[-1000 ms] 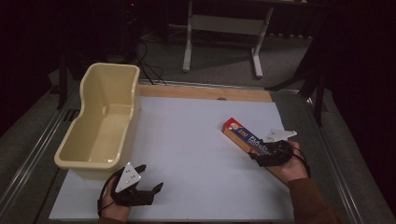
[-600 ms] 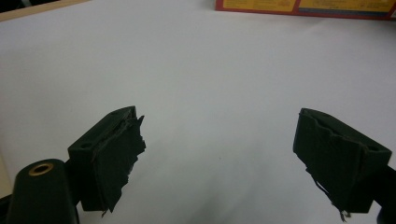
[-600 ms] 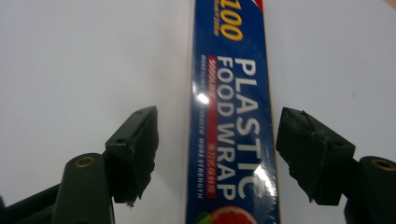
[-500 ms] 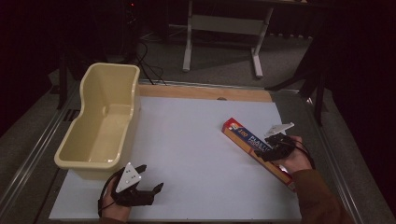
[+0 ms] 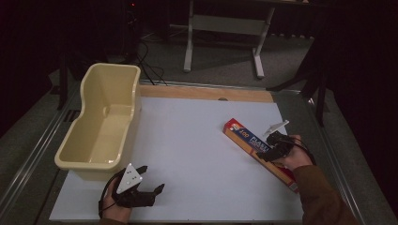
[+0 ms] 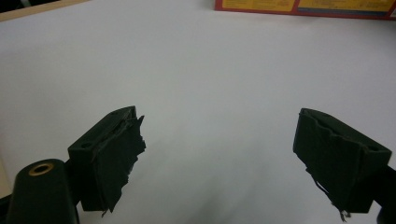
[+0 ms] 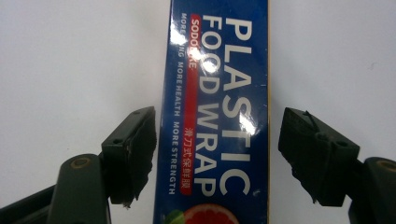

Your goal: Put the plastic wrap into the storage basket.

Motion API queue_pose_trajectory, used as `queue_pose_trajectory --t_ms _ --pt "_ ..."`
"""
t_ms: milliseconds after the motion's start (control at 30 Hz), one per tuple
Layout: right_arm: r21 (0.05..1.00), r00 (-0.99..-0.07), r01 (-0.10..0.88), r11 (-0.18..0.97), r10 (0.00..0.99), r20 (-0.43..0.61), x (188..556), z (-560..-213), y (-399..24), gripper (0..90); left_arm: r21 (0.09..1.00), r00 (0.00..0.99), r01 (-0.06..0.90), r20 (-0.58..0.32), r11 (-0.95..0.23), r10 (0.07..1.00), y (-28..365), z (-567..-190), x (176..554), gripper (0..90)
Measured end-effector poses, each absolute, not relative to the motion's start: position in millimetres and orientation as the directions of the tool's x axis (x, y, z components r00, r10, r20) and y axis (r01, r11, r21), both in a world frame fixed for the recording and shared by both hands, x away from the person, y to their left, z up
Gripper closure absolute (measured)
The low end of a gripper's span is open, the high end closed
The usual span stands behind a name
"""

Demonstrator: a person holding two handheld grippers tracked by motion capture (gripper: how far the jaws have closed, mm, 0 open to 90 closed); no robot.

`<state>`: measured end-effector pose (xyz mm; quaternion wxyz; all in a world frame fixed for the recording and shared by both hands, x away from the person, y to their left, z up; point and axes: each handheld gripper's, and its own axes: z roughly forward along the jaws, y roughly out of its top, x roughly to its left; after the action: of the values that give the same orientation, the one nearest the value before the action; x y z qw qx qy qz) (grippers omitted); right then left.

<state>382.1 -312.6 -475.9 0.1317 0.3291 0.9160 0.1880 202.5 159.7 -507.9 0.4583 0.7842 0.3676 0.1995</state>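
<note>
From the high view, a long plastic food wrap box (image 5: 256, 149) lies flat and diagonal on the white table (image 5: 197, 140), well to the right of the cream plastic tub (image 5: 101, 124) that stands at the table's left edge. The right gripper (image 5: 267, 152) sits over the middle of the box, held by a hand (image 5: 293, 157) in a brown sleeve (image 5: 324, 199). The left gripper (image 5: 150, 180) rests on the table just in front of the tub, well apart from the box.

In the left gripper view, the left gripper (image 6: 217, 158) has its jaws spread wide with bare table between them; the box's red edge (image 6: 303, 7) shows far off.

In the right gripper view, the right gripper (image 7: 217, 149) stands open, one jaw on each side of the box (image 7: 217, 116), both jaws clear of its edges. The blue face reads "PLASTIC FOOD WRAP".
</note>
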Motion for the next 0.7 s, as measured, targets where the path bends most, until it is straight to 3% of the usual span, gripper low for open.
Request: queue_pose_trajectory --t_ms 300,700 --pt "0.361 -0.756 0.601 0.713 0.654 -0.033 394.9 -482.6 -312.7 31.8 0.865 0.652 0.394 -0.024 -0.312 0.757 159.2 -508.2 202.6 15.1" --pt "0.268 -0.767 0.616 0.741 0.641 -0.009 405.1 -484.4 -304.7 33.8 0.864 0.654 0.394 -0.023 -0.314 0.756 158.3 -508.6 202.7 15.1"
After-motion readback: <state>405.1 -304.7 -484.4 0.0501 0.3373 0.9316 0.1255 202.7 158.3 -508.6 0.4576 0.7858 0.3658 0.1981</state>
